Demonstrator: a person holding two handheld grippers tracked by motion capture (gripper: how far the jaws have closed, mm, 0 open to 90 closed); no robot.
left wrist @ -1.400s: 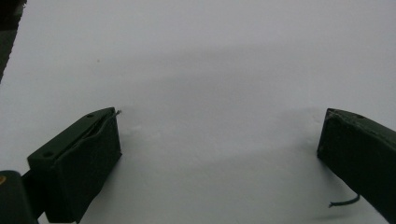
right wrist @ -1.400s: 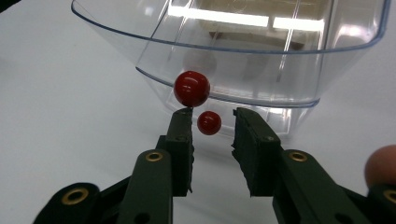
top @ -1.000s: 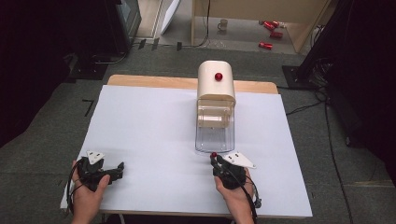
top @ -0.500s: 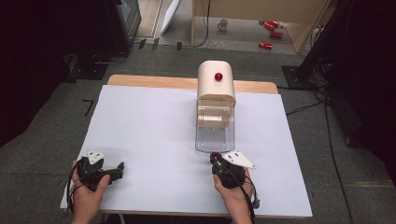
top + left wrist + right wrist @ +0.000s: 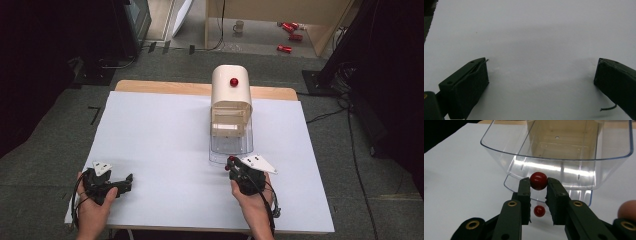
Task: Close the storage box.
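The right tool (image 5: 538, 185) is clamped on a small red ball (image 5: 538, 180), pinched at the very tips just short of the clear tray (image 5: 584, 157). The step in hand looks like dropping the ball into that tray: the person would do well to keep the grip steady, lift over the rim, and release low inside. The left tool (image 5: 541, 80) rests wide open and empty on the white surface (image 5: 160, 150). Beyond the tray stands the cream dispenser (image 5: 230, 95).

No text, label, brand, number or sign can be read on anything in these views.
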